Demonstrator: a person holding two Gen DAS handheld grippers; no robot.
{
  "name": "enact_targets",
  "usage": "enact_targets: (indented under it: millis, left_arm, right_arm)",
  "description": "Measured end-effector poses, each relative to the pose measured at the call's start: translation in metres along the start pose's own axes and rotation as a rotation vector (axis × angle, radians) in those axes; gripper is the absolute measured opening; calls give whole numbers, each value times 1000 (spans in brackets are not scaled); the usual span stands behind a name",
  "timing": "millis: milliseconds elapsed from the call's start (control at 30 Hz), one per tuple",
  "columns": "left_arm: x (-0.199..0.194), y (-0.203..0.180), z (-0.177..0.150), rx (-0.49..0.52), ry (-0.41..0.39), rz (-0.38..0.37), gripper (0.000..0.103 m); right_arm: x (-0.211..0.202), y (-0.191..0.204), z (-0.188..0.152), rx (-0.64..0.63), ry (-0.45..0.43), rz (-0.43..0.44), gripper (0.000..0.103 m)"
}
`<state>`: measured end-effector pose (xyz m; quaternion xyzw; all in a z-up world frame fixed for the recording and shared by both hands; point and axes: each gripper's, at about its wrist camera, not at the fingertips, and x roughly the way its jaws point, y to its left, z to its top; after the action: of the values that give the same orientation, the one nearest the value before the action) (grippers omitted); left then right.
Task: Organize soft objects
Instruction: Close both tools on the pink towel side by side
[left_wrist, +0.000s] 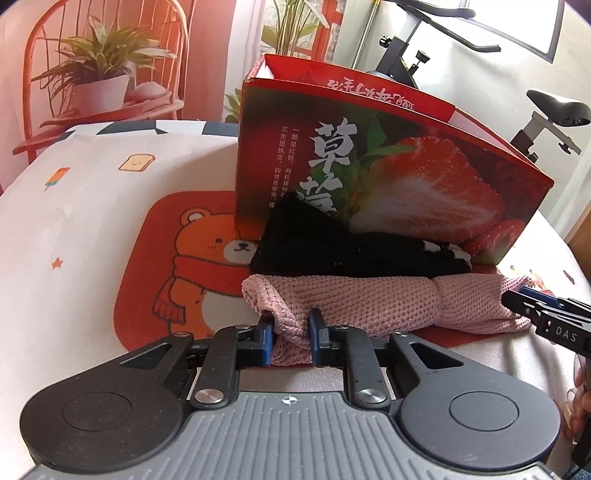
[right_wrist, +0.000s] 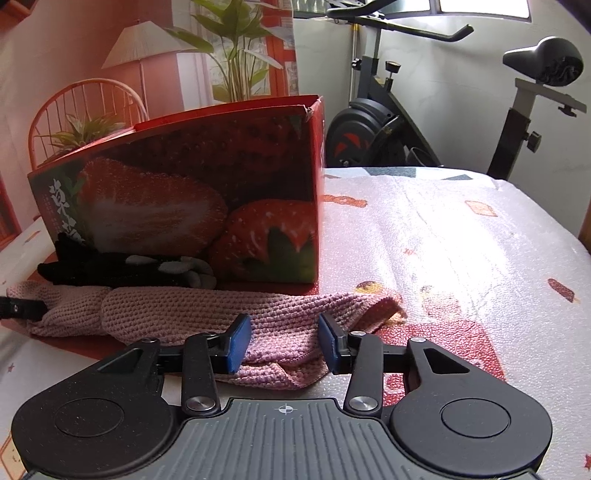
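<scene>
A pink knitted cloth (left_wrist: 369, 299) lies rolled lengthwise on the printed bed cover, in front of a red strawberry box (left_wrist: 388, 173). A black glove with white patches (left_wrist: 351, 247) lies between the cloth and the box. My left gripper (left_wrist: 290, 334) is shut on the cloth's left end, fabric bunched between its blue pads. My right gripper (right_wrist: 284, 341) straddles the cloth's right end (right_wrist: 280, 325) with its jaws apart, fabric between the pads. The glove (right_wrist: 122, 269) and box (right_wrist: 192, 199) also show in the right wrist view. The right gripper's tip shows in the left wrist view (left_wrist: 546, 314).
The bed cover (left_wrist: 92, 221) has a bear print and small cartoon motifs. An exercise bike (right_wrist: 388, 122) stands behind the bed on the right. A red wire chair with a potted plant (left_wrist: 99, 81) stands behind on the left.
</scene>
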<state>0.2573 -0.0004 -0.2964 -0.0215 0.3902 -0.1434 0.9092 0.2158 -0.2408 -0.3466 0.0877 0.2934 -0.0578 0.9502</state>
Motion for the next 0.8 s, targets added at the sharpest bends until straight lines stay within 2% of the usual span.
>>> enact_targets:
  millis: [133,267,467,533,700,800]
  left_arm:
    - [-5,0,-5,-6,6,-1,20]
    - [-10,1,-10,-10,13,-2,20]
    - [-19,14,-19,-78,24,-18,20]
    - [-22,17,-21,-91,25,-18,20]
    - [-22,18,-22,-87,24,-10,20]
    - [-22,16,-23,-71,20,-2,21]
  right_arm:
    - [-2,-3,1,14,12,21,31]
    - [-6,-2,0,8,31,56,19]
    - [-11,-1,0,28,53,79,18]
    - [-15,-2,0,41,51,77,20]
    - [-21,-3,-3,47,28,7,43]
    - [-18,-6,-1,62,26,-9,48]
